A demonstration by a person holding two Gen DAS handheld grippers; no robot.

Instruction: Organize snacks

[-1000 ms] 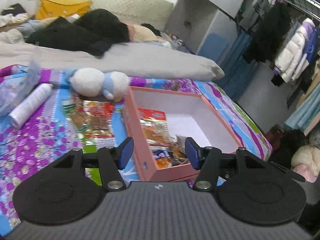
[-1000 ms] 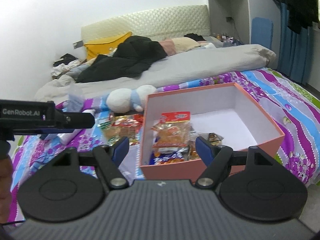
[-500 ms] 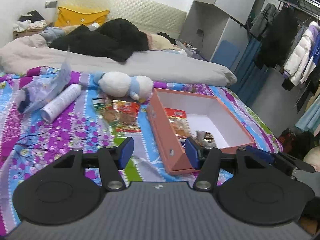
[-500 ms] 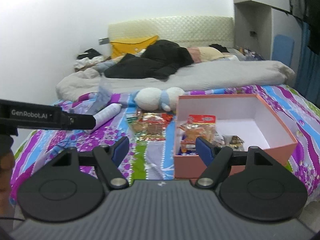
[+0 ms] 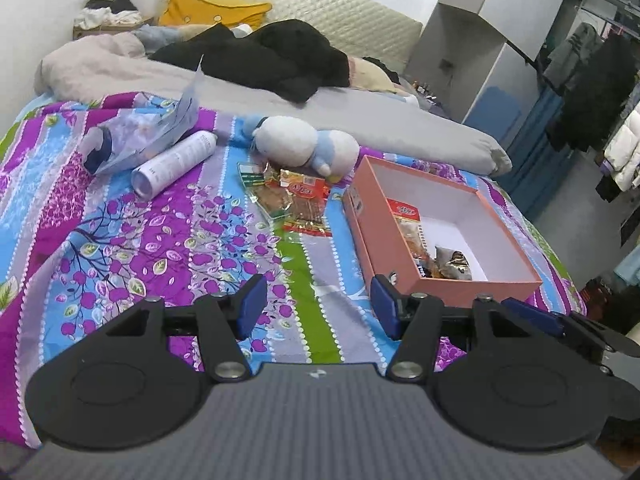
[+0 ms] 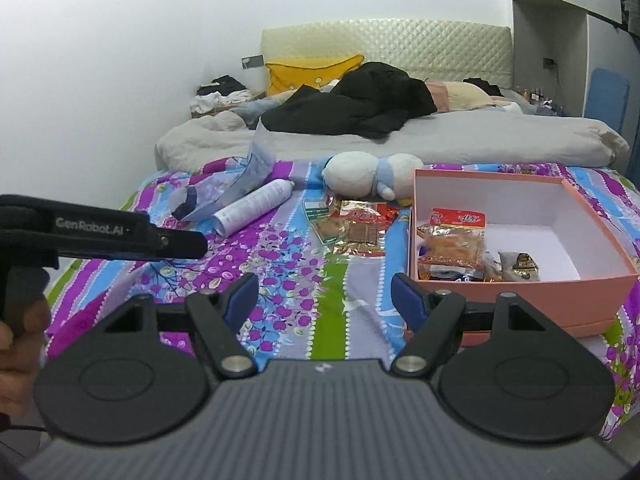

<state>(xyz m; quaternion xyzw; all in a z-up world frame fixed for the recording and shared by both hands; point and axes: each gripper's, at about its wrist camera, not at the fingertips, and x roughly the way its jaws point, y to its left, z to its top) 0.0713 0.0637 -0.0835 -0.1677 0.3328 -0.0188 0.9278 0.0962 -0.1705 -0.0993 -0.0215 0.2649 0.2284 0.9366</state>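
A pink open box point(image 5: 516, 232) point(image 6: 600, 280) lies on the floral bedspread and holds several snack packets point(image 5: 412, 224) point(image 6: 456, 240). More snack packets point(image 5: 296, 200) point(image 6: 352, 224) lie on the bedspread left of the box, below a plush toy. My left gripper point(image 5: 318, 306) is open and empty, near the bed's front edge, left of the box's near corner. My right gripper point(image 6: 324, 296) is open and empty, well back from the loose packets. The left gripper's body point(image 6: 100, 232) shows at the left of the right wrist view.
A white and blue plush toy point(image 5: 304, 146) point(image 6: 372, 176) lies behind the loose packets. A white spray can point(image 5: 172, 164) point(image 6: 252, 208) and a clear plastic bag point(image 5: 140, 136) lie at the left. A grey duvet point(image 5: 360, 112) and dark clothes point(image 5: 260, 60) lie further back.
Both grippers have pulled back and up from the box, so more of the bed is in view. Both stay open and empty. The packets and box have not moved.
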